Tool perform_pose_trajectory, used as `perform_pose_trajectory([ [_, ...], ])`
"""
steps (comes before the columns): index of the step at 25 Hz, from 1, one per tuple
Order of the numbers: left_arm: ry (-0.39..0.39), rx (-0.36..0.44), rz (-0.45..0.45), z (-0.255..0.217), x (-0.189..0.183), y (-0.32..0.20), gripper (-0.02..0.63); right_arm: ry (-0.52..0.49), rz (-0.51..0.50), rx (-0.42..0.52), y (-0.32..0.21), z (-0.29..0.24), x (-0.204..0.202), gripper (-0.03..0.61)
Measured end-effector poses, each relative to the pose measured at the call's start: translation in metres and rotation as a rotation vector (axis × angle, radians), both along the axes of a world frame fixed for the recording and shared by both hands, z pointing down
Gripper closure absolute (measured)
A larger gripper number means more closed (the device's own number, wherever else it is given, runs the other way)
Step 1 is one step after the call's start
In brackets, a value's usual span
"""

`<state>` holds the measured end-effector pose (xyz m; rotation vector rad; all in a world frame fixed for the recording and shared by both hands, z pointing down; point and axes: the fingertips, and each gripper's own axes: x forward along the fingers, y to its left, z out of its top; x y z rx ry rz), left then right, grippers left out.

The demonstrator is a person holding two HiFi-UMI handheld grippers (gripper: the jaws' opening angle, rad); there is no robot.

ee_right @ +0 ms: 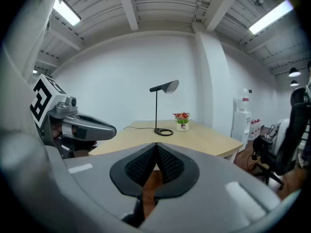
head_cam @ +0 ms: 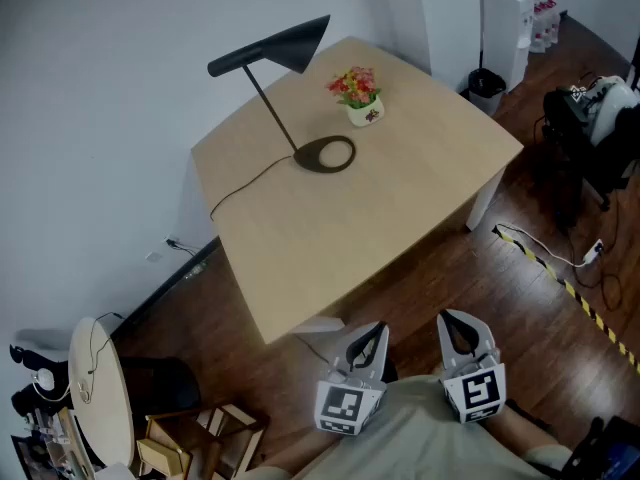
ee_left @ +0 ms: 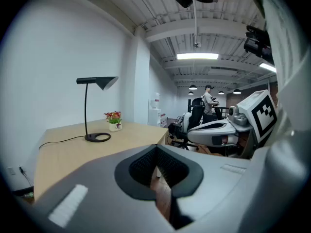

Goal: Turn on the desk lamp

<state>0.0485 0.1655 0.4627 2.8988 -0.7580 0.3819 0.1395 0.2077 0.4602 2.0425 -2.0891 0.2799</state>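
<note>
A black desk lamp with a ring base and cone shade stands at the far side of a light wooden table; its shade looks dark. The lamp also shows in the left gripper view and the right gripper view. My left gripper and right gripper hang close to my body, off the table's near edge, far from the lamp. Both are shut with nothing between the jaws.
A small white pot of flowers stands beside the lamp base. The lamp's cord runs to the table's left edge. A water dispenser, bin, office chair and floor cables lie right; a round stool sits lower left.
</note>
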Motion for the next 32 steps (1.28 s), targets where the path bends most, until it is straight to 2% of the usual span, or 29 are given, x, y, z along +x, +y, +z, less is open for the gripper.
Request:
perform_pose_trajectory([
  [7,0.031,-0.006,0.055,-0.01,-0.047,-0.075,0.615,0.02,0.024,-0.013,-0.072,-0.017,-0.062,0.578],
  [12,0.078,-0.013,0.022,-0.014,-0.084,-0.125,0.615,0.066,-0.003,-0.031,-0.122,-0.016,-0.097,0.578],
  [19,0.103,-0.019,-0.093,-0.01,-0.129,-0.178,0.615,0.072,-0.109,-0.047,-0.186,-0.014,-0.139,0.578],
  [26,0.057,-0.031,-0.262,0.001,-0.151,-0.227,0.615,0.02,-0.242,-0.06,-0.253,-0.006,-0.148,0.578],
  [32,0.016,-0.037,-0.426,0.0,-0.163,-0.279,0.615,0.032,-0.392,-0.116,-0.314,-0.001,-0.153,0.578],
])
